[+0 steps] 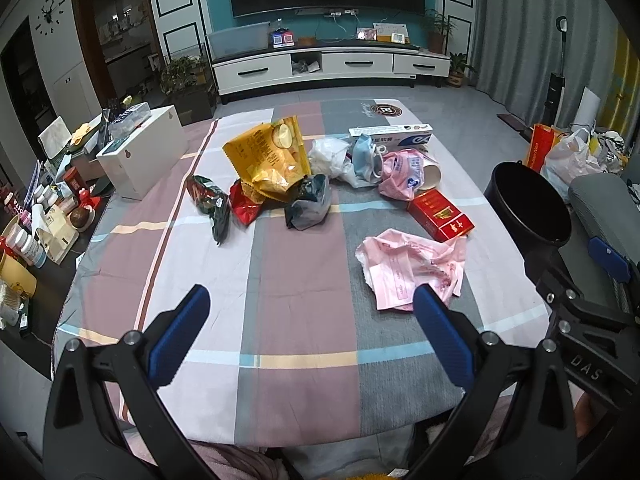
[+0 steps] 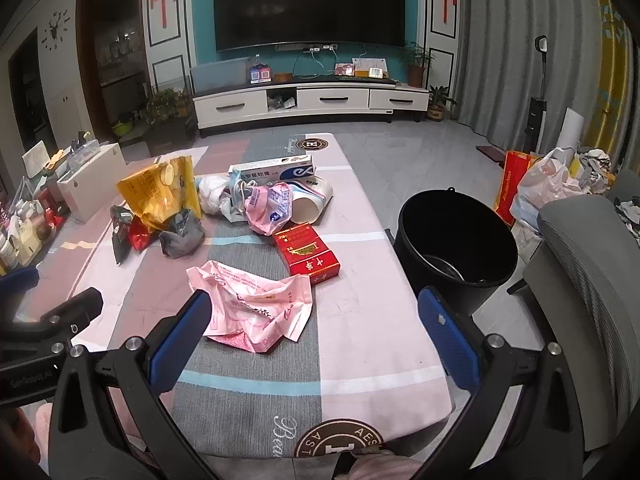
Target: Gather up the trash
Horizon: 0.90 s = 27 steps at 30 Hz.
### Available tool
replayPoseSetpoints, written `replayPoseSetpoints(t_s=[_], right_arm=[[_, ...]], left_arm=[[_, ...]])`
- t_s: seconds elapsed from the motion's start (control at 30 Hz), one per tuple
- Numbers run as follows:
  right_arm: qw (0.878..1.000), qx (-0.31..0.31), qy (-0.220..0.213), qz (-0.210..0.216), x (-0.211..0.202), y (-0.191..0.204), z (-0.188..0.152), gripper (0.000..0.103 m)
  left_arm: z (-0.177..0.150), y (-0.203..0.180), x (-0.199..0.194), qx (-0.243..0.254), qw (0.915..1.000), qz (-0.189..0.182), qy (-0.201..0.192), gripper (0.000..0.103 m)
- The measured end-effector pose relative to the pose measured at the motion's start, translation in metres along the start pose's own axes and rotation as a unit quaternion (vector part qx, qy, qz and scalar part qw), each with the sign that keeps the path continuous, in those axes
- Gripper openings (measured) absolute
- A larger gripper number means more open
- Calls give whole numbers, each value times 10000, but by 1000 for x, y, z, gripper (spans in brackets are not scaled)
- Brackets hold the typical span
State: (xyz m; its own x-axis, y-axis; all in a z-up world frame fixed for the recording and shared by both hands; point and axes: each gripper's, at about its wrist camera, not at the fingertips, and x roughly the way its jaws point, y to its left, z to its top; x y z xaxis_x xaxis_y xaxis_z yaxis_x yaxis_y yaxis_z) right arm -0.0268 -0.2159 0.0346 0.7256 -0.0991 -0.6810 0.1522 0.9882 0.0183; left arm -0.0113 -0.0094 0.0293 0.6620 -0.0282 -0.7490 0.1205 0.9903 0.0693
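Observation:
Trash lies on a table with a plaid cloth [image 1: 304, 280]. A crumpled pink wrapper [image 1: 412, 268] [image 2: 256, 312] is nearest, with a red carton [image 1: 440, 216] [image 2: 308, 256] behind it. Farther back are a yellow snack bag [image 1: 268, 160] [image 2: 160, 192], a dark green packet [image 1: 212, 204], a red packet [image 1: 244, 208], a grey bag [image 1: 308, 204] [image 2: 180, 236], a pink bag [image 1: 400, 174] [image 2: 268, 208], a paper cup [image 2: 314, 202] and a toothpaste box [image 1: 392, 134] [image 2: 272, 168]. A black bin [image 1: 528, 204] [image 2: 456, 248] stands right of the table. My left gripper [image 1: 312, 312] and right gripper [image 2: 316, 316] are open and empty above the near edge.
A white box [image 1: 144, 160] stands at the table's left edge, with bottles and clutter [image 1: 36, 224] beyond it. A grey chair [image 2: 592, 288] is right of the bin. Bags [image 2: 548, 184] sit on the floor at the right. A TV cabinet [image 1: 328, 66] is at the back.

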Motion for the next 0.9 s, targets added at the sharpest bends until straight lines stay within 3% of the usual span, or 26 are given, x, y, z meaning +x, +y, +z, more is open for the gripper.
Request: replayPoseSetpoints(t_s=[0.9], right_arm=[[10000, 48, -45, 43, -12, -4, 5, 101]], left_arm=[[1, -4, -7, 54, 10000, -23, 33, 101]])
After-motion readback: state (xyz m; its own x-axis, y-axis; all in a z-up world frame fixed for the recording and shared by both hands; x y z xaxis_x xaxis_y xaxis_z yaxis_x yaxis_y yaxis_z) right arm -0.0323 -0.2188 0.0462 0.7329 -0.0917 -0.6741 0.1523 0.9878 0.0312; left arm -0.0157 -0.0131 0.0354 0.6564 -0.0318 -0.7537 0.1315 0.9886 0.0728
